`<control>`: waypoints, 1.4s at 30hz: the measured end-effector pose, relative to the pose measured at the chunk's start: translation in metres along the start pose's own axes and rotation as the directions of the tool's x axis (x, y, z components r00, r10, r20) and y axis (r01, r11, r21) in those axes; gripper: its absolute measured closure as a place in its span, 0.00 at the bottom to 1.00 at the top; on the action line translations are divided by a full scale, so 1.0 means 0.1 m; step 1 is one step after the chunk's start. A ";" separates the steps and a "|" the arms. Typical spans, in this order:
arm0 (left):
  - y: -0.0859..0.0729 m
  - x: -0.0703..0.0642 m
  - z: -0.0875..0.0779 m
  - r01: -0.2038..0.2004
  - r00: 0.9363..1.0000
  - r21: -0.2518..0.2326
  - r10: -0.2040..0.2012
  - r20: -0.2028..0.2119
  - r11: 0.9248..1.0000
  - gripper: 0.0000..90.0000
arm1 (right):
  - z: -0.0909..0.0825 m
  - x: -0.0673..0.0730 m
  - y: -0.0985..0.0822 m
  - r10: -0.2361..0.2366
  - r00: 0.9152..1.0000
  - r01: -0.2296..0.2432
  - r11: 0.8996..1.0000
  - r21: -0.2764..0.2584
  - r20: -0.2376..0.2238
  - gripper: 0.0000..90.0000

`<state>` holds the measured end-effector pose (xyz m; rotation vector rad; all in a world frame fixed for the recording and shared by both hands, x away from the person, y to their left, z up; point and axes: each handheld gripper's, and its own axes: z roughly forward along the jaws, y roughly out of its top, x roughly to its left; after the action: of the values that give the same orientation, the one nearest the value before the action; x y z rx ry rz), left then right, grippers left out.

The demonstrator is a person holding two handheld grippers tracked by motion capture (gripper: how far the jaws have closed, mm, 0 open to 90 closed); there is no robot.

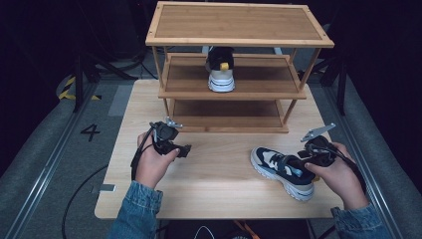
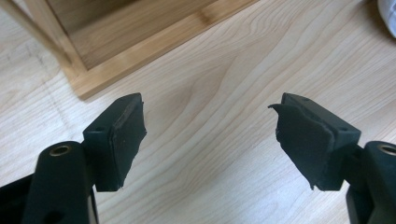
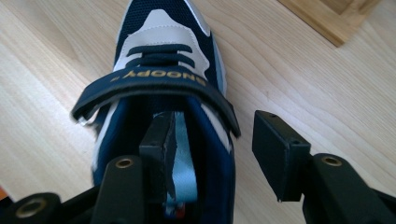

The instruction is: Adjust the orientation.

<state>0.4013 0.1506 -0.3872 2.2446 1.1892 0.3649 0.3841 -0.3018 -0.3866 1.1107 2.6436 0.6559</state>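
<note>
A navy and white strap shoe [image 1: 281,167] lies on the light wooden table [image 1: 214,191] at the right, toe toward the middle. My right gripper [image 1: 305,161] is at its heel end. In the right gripper view the shoe [image 3: 163,56] points away from me; the gripper [image 3: 215,126] is open, one jaw down inside the shoe's mouth and the other outside its side wall, with a gap to the wall. A matching shoe [image 1: 220,74] stands on the middle shelf of the wooden rack [image 1: 239,22]. My left gripper [image 1: 185,149] [image 2: 212,105] is open over bare table, holding nothing.
The three-shelf rack fills the far half of the table; its bottom frame [image 2: 140,42] is just ahead of my left gripper and its corner [image 3: 336,18] lies beyond the shoe. Dark floor and rails surround the table.
</note>
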 end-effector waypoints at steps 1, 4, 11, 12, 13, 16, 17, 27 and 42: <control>-0.01 0.00 0.00 0.007 1.000 -0.002 -0.007 -0.003 1.000 0.28 | 0.03 0.00 0.01 -0.002 1.000 0.002 1.000 0.010 -0.002 0.61; -0.06 0.03 -0.02 0.019 1.000 0.000 -0.019 -0.012 1.000 0.28 | 0.09 0.00 0.04 -0.029 1.000 0.029 0.999 0.022 0.005 0.72; -0.10 0.07 -0.03 0.032 0.999 0.003 -0.032 -0.021 0.999 0.28 | 0.06 -0.02 0.07 -0.031 0.999 0.031 0.999 0.026 0.026 0.83; -0.11 0.08 -0.03 0.034 0.999 0.010 -0.034 -0.024 0.999 0.28 | 0.05 -0.03 0.07 -0.029 0.999 0.028 0.999 0.021 0.035 0.83; -0.11 0.08 -0.03 0.029 0.999 0.015 -0.028 -0.024 0.999 0.28 | 0.04 -0.05 0.07 -0.023 0.999 0.023 1.000 0.004 0.048 0.84; -0.11 0.08 -0.02 0.031 0.999 0.014 -0.030 -0.025 0.999 0.28 | 0.03 -0.15 0.06 0.018 0.998 -0.016 0.999 -0.028 0.067 0.84; -0.11 0.08 -0.01 0.031 0.999 0.016 -0.031 -0.027 0.999 0.28 | 0.03 -0.20 0.04 0.035 0.997 -0.032 0.999 -0.039 0.074 0.84; -0.12 0.06 0.02 0.035 0.999 0.025 -0.035 -0.022 0.999 0.28 | -0.07 -0.33 -0.03 0.123 0.992 -0.118 0.987 -0.113 0.038 0.65; -0.04 0.05 0.07 0.006 1.000 0.031 -0.006 -0.003 1.000 0.28 | -0.58 0.02 -0.16 -0.005 0.999 0.002 0.998 -0.063 -0.053 0.59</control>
<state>0.4047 0.1540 -0.3952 2.2667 1.2110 0.3500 0.3525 -0.3283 -0.3429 1.0855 2.6486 0.7723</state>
